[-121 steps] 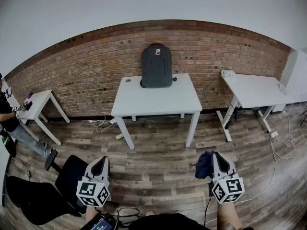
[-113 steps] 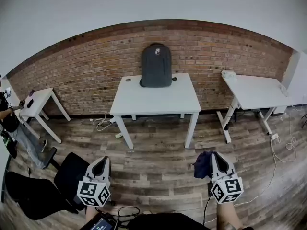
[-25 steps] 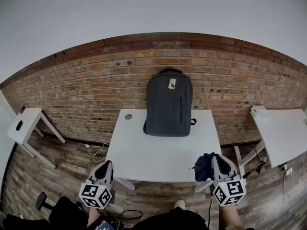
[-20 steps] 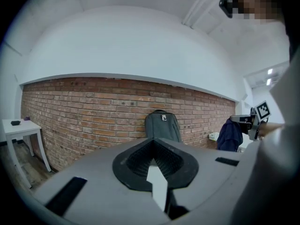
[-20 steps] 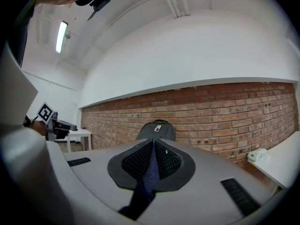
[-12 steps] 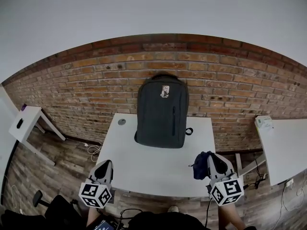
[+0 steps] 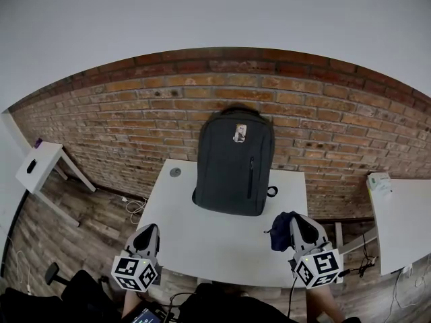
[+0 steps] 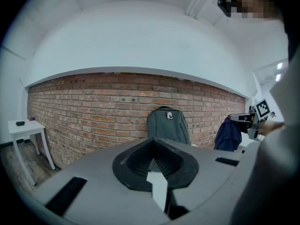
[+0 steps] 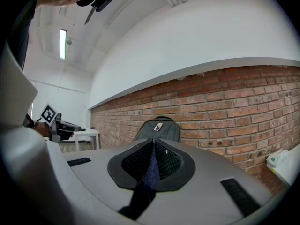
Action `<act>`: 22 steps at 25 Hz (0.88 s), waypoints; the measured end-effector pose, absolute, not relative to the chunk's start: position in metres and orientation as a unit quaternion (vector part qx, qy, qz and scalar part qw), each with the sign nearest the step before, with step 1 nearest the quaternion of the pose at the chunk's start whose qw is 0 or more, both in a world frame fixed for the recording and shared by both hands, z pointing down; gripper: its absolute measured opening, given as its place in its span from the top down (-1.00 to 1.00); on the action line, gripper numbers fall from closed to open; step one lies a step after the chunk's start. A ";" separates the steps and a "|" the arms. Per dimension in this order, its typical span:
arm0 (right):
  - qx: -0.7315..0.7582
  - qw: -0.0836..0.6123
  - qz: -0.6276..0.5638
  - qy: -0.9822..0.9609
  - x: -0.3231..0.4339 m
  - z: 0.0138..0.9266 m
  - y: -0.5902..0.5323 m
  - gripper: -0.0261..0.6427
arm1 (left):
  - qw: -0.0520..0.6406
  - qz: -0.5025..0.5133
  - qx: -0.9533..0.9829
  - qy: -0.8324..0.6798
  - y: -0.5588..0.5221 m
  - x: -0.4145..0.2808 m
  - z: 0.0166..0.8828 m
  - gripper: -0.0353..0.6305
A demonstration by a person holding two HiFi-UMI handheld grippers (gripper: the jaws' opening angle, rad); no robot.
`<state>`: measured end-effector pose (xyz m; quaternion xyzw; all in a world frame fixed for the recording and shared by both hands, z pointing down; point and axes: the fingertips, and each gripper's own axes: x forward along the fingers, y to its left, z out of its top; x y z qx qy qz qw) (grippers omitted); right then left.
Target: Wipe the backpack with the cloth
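- Jaws of the right gripper (image 7: 297, 222) pinch a dark blue cloth (image 7: 282, 231).
- Left gripper (image 7: 147, 232) jaws sit together, empty.
- Grey backpack (image 7: 234, 160) stands on the white table (image 7: 222, 237), leaning against the brick wall (image 7: 135, 120).

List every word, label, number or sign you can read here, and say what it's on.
No text is legible.
Patch on the backpack: too small to read.
Marker cubes: black-and-white square patterns only, no letters.
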<state>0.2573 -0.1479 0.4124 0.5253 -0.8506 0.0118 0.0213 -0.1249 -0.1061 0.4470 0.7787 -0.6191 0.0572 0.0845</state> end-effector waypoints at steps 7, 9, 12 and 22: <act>0.547 0.024 0.008 -0.837 0.243 0.412 -0.173 0.89 | 0.089 0.046 0.793 -0.601 -0.155 -0.140 0.454 0.90; 0.555 0.025 0.005 -0.832 0.237 0.409 -0.181 0.89 | 0.085 0.040 0.802 -0.590 -0.174 -0.143 0.449 0.90; 0.568 0.025 0.001 -0.822 0.229 0.403 -0.196 0.89 | 0.083 0.042 0.816 -0.570 -0.199 -0.145 0.448 0.90; 0.590 0.039 0.000 -0.807 0.177 0.406 -0.237 0.89 | 0.099 0.048 0.832 -0.543 -0.253 -0.191 0.462 0.90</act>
